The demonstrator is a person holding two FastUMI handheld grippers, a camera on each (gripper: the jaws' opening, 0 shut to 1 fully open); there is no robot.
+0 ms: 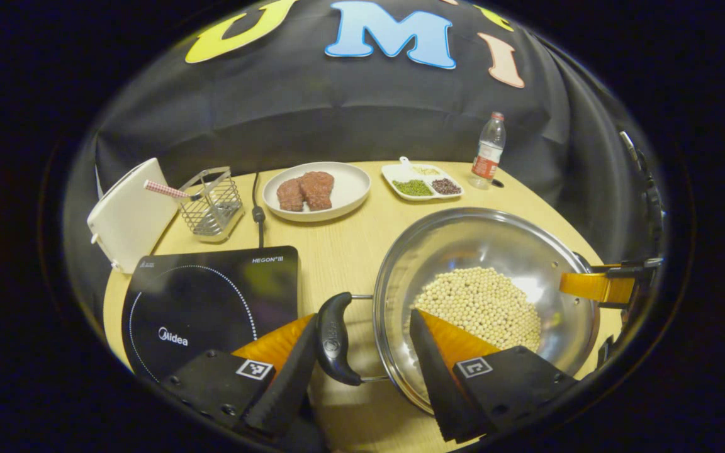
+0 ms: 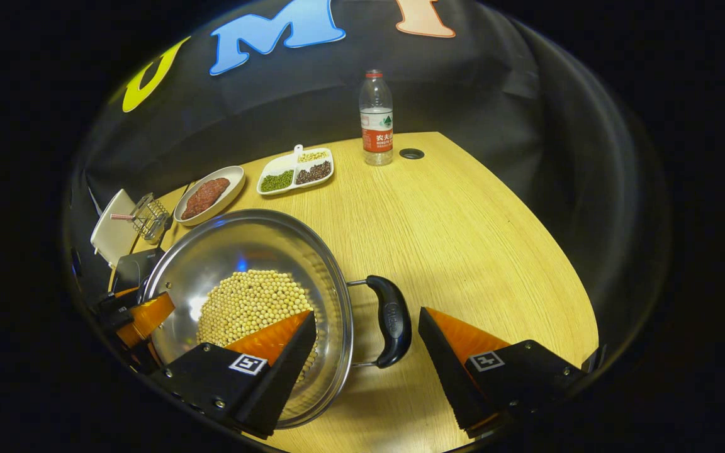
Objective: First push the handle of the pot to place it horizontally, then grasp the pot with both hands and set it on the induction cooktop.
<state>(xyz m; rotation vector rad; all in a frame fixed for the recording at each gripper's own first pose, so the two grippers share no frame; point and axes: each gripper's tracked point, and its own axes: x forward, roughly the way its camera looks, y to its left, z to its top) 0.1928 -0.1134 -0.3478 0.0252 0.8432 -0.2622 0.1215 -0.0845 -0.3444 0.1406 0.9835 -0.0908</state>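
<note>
Two grippers flank a steel pot (image 1: 485, 296) on a wooden desk (image 2: 463, 226), each with its jaws spread wide around one of the pot's black side handles. In the left gripper view, the left gripper (image 1: 362, 352) straddles the near handle (image 1: 335, 338), one finger outside the handle and the other over the pot's rim; neither finger is seen pressing on it. In the right gripper view, the right gripper (image 2: 365, 343) brackets the opposite handle (image 2: 392, 319) the same way, with clear gaps on both sides. The pot holds a heap of pale beans (image 1: 479, 305) and sits on the desk just beside the black induction cooktop (image 1: 208, 302), not on it. Farther back stand a plate of meat (image 1: 316, 190), a divided dish of beans (image 1: 422, 180), a wire basket (image 1: 213, 204), a white board (image 1: 131, 214) and a water bottle (image 2: 376, 119).
</note>
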